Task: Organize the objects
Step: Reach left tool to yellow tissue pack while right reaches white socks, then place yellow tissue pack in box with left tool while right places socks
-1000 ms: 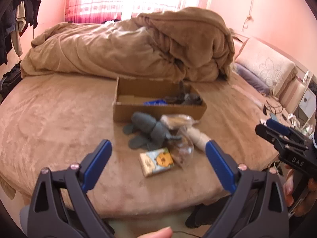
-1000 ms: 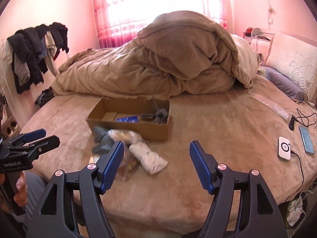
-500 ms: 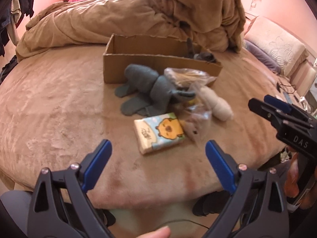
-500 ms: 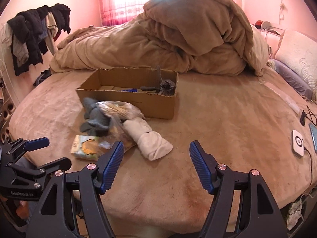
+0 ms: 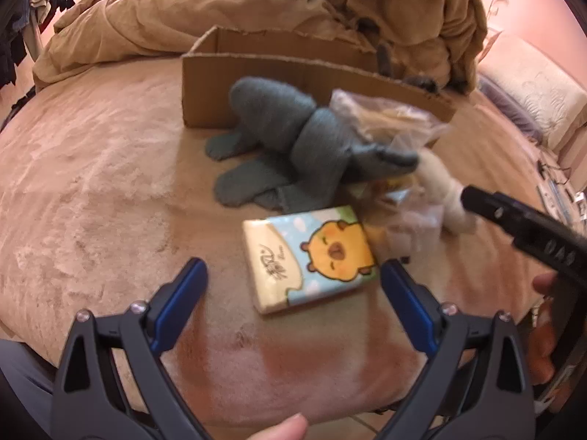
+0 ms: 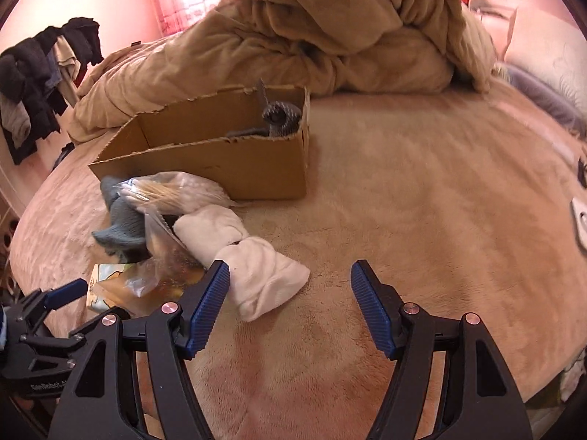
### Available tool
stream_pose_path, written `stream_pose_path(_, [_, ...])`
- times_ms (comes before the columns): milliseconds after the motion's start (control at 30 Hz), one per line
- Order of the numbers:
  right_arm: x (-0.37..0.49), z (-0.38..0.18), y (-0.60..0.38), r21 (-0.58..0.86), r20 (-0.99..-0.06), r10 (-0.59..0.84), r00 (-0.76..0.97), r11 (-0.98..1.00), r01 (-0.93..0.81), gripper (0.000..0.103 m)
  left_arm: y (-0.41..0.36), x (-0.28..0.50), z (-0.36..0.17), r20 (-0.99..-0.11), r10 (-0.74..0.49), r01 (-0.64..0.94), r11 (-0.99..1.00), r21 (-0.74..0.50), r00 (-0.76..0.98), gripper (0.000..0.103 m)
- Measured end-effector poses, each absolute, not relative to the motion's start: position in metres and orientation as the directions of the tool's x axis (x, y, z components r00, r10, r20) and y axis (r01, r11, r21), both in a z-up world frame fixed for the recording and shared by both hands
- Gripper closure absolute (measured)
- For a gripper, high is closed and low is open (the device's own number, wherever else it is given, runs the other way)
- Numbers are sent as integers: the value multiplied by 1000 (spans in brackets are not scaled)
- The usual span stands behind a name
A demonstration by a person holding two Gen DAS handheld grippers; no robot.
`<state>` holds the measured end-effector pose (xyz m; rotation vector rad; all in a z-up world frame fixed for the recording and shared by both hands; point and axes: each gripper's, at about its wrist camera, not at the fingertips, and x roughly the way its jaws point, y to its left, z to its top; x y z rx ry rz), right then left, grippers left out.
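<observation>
A tissue pack with a cartoon bear (image 5: 312,256) lies on the bed just ahead of my open, empty left gripper (image 5: 293,286). Behind it lie grey socks (image 5: 290,146), clear plastic bags (image 5: 389,117) and a rolled white sock (image 5: 447,198). An open cardboard box (image 5: 279,69) stands behind them. In the right wrist view my right gripper (image 6: 290,286) is open and empty, its left finger beside the white sock (image 6: 253,256). The box (image 6: 234,161) holds a grey sock (image 6: 280,119). The tissue pack (image 6: 104,275) is mostly hidden by a bag (image 6: 161,275).
A heaped tan duvet (image 6: 330,36) lies behind the box. Pillows (image 5: 532,88) are at the right. Clothes (image 6: 44,73) hang at the left wall. A white device (image 6: 579,220) lies on the bed's right edge. The left gripper (image 6: 44,315) shows at the left.
Both grippers have moved forward and down toward the pile. The tissue pack now lies close before the left gripper; the white sock lies beside the right gripper's left finger. Both stay open.
</observation>
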<state>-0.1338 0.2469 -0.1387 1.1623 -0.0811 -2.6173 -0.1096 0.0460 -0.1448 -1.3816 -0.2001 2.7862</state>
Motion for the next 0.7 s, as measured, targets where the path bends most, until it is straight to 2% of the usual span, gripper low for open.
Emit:
stream_pose_path(233, [-148,-148,243,290,-739,-371,-563,-929,231,31,42,-109,-147,-777,68,39,-992,-118,-626,9])
stream_pose_path(300, [-148,-153,236,296,-753,-383,-534,-923,245,31,41,-108,-145,-772,68,37,-992,-118,-632,17])
stream_pose_path(367, [-147,-155,233,287,-755,-377,-537,-926,247,31,39,-107,-144,-771,61,40,-993,-112,-634,36])
stream_pose_path(400, [-146,-154,233,294,-751,-384,-538,-923,248,32,38,-106,-145,-770,48,45,-994,-99,-636,36])
stream_pose_path(433, [-146,-154,235,303,-748,-390,-537,-921,246,38,37,-105,-144,-767,53,42,-994,-103,-639,37])
stream_pose_path(467, [-147,-154,236,309,-746,-393,-538,-920,243,49,35,-104,-144,-768,53,41,-994,-103,-638,37])
stream_pose_path(567, [-145,-154,241,337,-739,-414,-532,-910,239,63,33,-98,-140,-759,63,37,-993,-114,-649,38])
stream_pose_path(700, [-138,-149,244,325,-731,-407,-548,-913,245,72,27,-86,-128,-743,69,35,-992,-123,-666,38])
